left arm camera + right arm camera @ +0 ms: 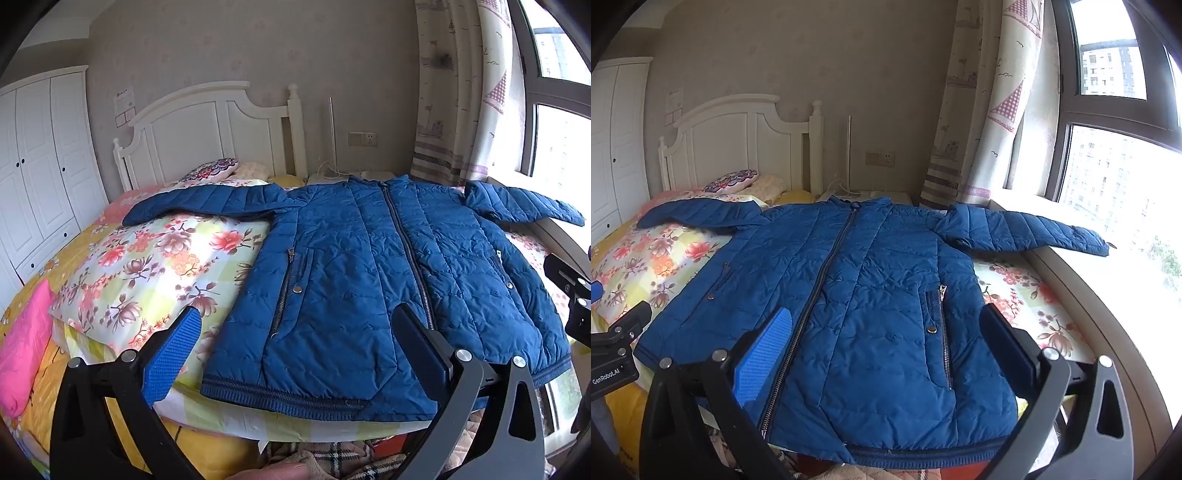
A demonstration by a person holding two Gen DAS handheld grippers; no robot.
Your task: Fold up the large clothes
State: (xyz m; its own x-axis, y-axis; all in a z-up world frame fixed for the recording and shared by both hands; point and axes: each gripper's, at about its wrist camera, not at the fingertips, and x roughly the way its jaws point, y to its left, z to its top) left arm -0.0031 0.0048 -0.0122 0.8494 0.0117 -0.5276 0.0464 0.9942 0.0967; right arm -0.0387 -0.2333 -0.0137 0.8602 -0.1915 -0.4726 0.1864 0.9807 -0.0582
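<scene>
A blue quilted jacket point(369, 277) lies flat, zipped and front up, on the floral quilt point(159, 266), both sleeves spread out sideways. It also shows in the right wrist view point(871, 295). Its right sleeve point(1023, 230) reaches onto the window sill. My left gripper point(299, 325) is open and empty, held above the jacket's hem on its left half. My right gripper point(886, 325) is open and empty, held above the hem on the jacket's right half. Neither touches the cloth.
A white headboard point(207, 125) and pillows stand at the far end of the bed. A white wardrobe point(37, 166) is on the left. A curtain point(979, 110) and window point(1119, 166) are on the right. A pink cushion point(22, 343) lies at the left. Plaid fabric point(332, 458) lies below the bed edge.
</scene>
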